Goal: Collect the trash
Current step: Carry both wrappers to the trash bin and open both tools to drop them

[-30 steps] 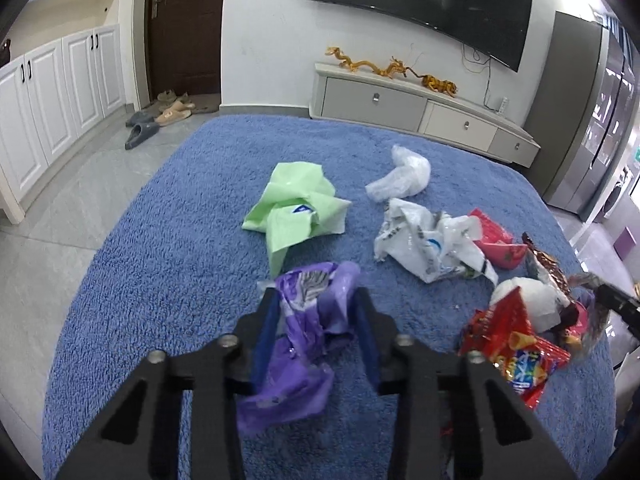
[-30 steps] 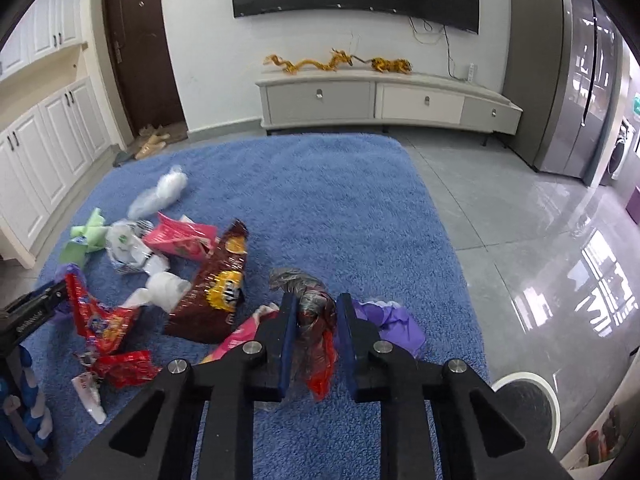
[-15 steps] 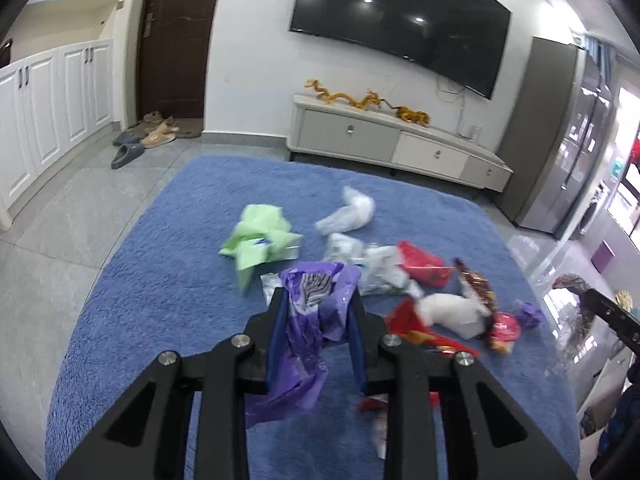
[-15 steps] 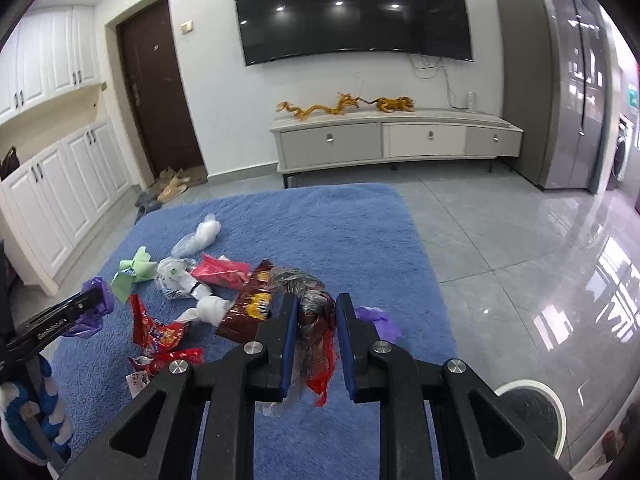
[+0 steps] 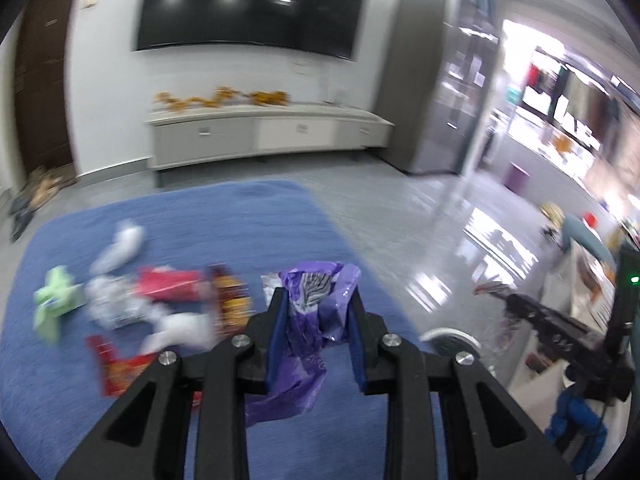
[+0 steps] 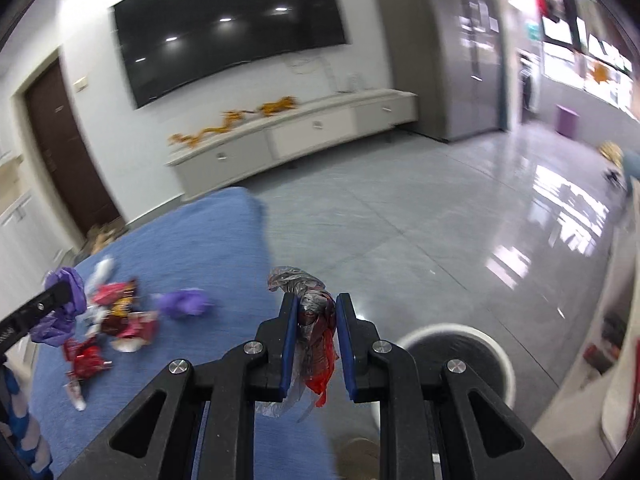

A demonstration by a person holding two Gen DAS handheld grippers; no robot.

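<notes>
My left gripper is shut on a crumpled purple plastic bag and holds it high above the blue rug. My right gripper is shut on a clear and red wrapper, lifted near the rug's right edge. A white round bin with a dark inside sits on the floor just right of and below the right gripper; it also shows in the left wrist view. Loose trash lies on the rug: a green bag, white bags, red snack packets and another purple bag.
A grey TV cabinet stands at the back wall under a large TV. A tall grey fridge is at the right. Shiny grey tile floor stretches right of the rug. A dark door is at the left.
Both grippers have lifted and swung right with their trash still held. The views now face the tile floor and the white bin. The trash pile has slid to the left of both views.
</notes>
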